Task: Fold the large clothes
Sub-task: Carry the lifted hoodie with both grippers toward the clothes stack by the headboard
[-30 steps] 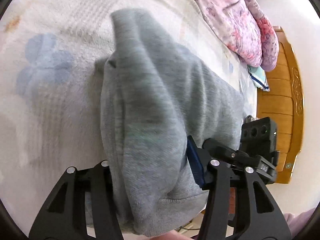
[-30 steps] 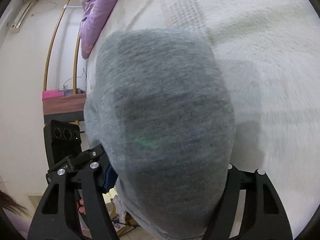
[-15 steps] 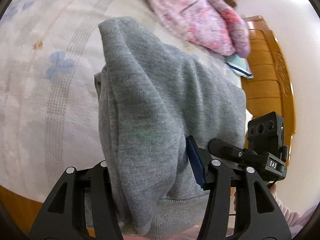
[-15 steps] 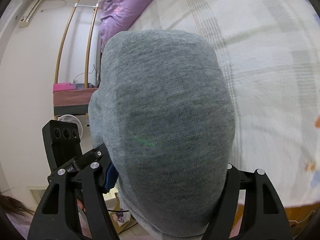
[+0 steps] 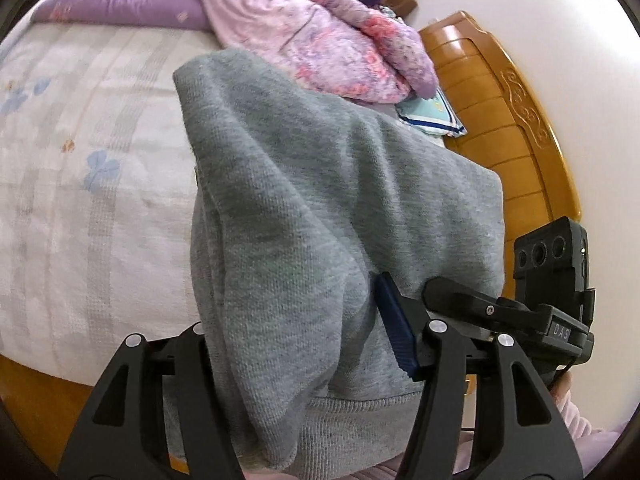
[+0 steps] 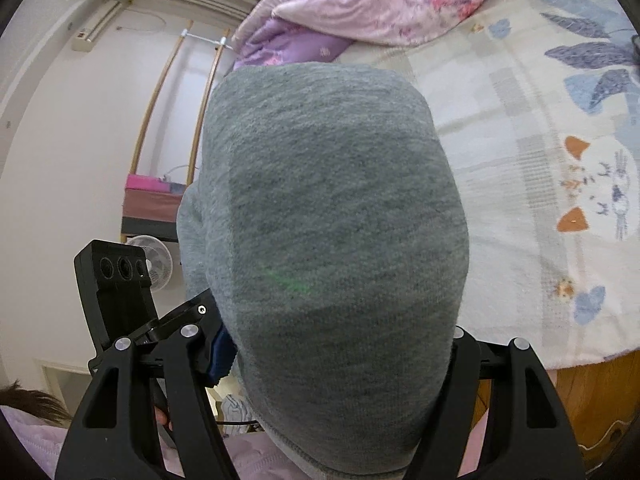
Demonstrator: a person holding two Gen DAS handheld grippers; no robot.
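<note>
In the left wrist view, a pale bedsheet (image 5: 80,152) printed with small blue flowers fills the left side. A folded grey sweatshirt (image 5: 320,216) is draped thickly between the fingers of the left gripper (image 5: 308,344), lifted above the mattress with its ribbed hem hanging at the bottom. The left jaws have just been opening with the cloth bundled between them; the blue pad (image 5: 394,326) of one finger lies against the fabric, but the other pad is buried, so a firm pinch cannot be confirmed. Behind lies a pink floral quilt (image 5: 320,36), and further right a carved wooden headboard (image 5: 512,128).

In the right wrist view, a white wall, a small fan (image 6: 158,262) and a pink box (image 6: 148,182) stand on the left. The sweatshirt (image 6: 332,216) covers the right gripper (image 6: 336,344) entirely, bulging between its widely spread fingers; whether the pads press the cloth cannot be told. The patterned sheet (image 6: 540,152) stretches to the right.
</note>
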